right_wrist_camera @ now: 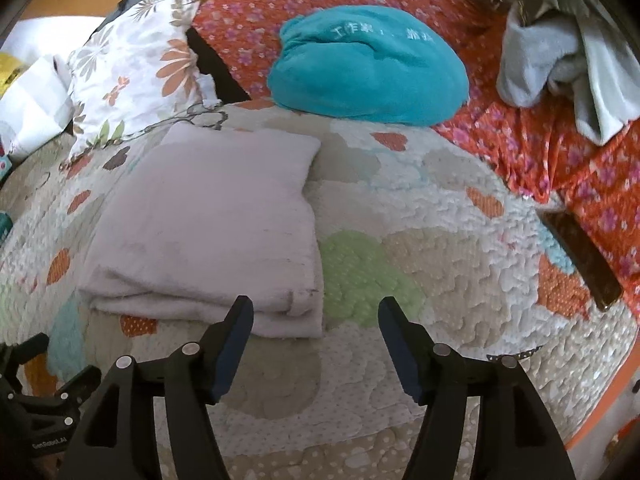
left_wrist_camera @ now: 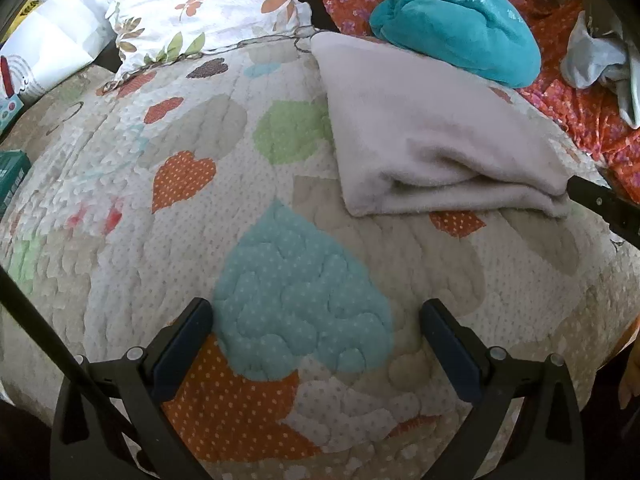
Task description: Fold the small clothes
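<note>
Pale folded fleece cloth [right_wrist_camera: 208,232] is soft, light, floppy; pinch the layered near edge. Right tongs [right_wrist_camera: 316,312] and left tongs [left_wrist_camera: 316,312] are wide, empty.

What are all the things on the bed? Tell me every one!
folded cloth: one, pale pinkish white, on the quilt, in front of the teal bundle
teal bundle: one, teal with white writing, on the red sheet behind the quilt
grey clothes: one heap, grey, far right on the red sheet
pillow: one, white with flowers, far left
quilt: one, white with coloured hearts, covering the bed
red sheet: one, orange-red with flowers, behind and right of the quilt
dark flat object: one, brown, right edge of the quilt
left tool: one, black, open, empty
right tool: one, black, open, empty
</note>
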A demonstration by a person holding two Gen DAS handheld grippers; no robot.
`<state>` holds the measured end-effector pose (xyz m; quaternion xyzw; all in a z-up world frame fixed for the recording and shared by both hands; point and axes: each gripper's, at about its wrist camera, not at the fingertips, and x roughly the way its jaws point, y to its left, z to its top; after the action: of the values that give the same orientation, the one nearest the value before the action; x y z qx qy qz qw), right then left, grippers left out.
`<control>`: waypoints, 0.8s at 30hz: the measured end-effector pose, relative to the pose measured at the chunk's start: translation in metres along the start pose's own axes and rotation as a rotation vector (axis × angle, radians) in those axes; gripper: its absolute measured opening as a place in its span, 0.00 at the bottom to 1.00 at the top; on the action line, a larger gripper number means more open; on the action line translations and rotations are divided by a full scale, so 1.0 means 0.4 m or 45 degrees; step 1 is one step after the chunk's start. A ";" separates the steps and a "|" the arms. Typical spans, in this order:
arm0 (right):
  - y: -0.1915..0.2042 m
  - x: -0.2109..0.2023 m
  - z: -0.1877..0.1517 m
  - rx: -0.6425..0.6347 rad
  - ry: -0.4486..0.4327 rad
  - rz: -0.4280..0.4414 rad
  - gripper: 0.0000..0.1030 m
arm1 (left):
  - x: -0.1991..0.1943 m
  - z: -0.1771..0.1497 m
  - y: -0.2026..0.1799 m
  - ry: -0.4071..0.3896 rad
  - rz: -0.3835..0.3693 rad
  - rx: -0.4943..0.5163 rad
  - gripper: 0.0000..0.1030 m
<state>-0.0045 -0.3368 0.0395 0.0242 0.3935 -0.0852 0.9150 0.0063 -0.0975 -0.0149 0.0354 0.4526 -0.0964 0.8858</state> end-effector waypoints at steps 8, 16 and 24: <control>0.005 -0.005 -0.008 -0.001 0.008 0.004 0.70 | 0.003 0.004 0.001 0.051 0.003 -0.005 1.00; 0.006 -0.015 -0.014 0.011 0.000 -0.001 0.71 | 0.001 0.002 0.003 0.065 -0.016 0.013 1.00; 0.020 -0.029 -0.019 -0.012 -0.017 -0.011 0.72 | -0.008 -0.006 -0.003 0.054 -0.008 0.010 1.00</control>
<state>-0.0165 -0.3265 0.0425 0.0177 0.3877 -0.0875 0.9174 0.0024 -0.0981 -0.0135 0.0394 0.4709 -0.1003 0.8756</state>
